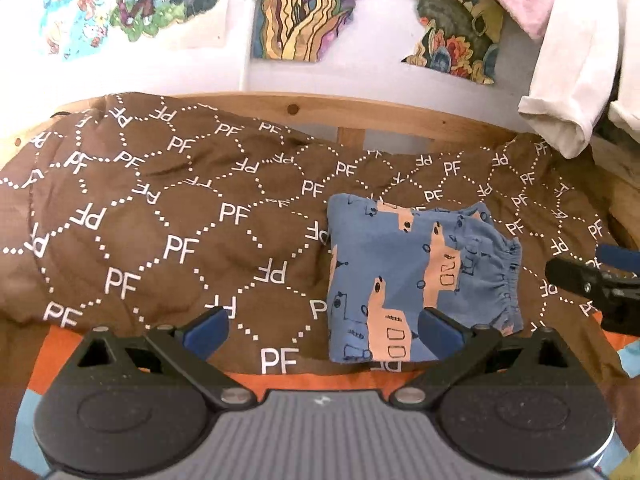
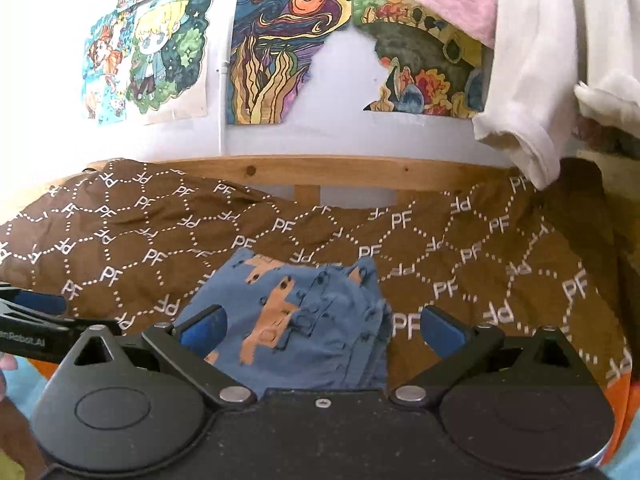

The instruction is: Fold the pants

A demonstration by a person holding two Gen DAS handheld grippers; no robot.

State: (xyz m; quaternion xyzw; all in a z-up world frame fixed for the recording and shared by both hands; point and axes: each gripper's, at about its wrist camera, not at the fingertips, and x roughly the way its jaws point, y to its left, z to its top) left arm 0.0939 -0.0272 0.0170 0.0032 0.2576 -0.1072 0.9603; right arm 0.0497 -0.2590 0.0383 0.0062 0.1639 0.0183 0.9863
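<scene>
Small blue pants (image 1: 416, 280) with tan truck prints lie folded into a compact rectangle on the brown "PF" blanket (image 1: 168, 220), waistband elastic at the right. My left gripper (image 1: 324, 330) is open and empty, just in front of the pants, its right finger (image 1: 440, 334) over their near edge. The right gripper shows at the right edge of the left wrist view (image 1: 600, 284). In the right wrist view the pants (image 2: 296, 316) lie between the fingers of my open right gripper (image 2: 320, 330), which holds nothing. The left gripper's finger (image 2: 36, 316) shows at the left.
A wooden bed rail (image 1: 360, 114) runs behind the blanket, with a white wall and coloured drawings (image 2: 276, 48) above. White and pink clothes (image 2: 532, 64) hang at the upper right. An orange and light-blue sheet (image 1: 320, 380) lies under the blanket's near edge.
</scene>
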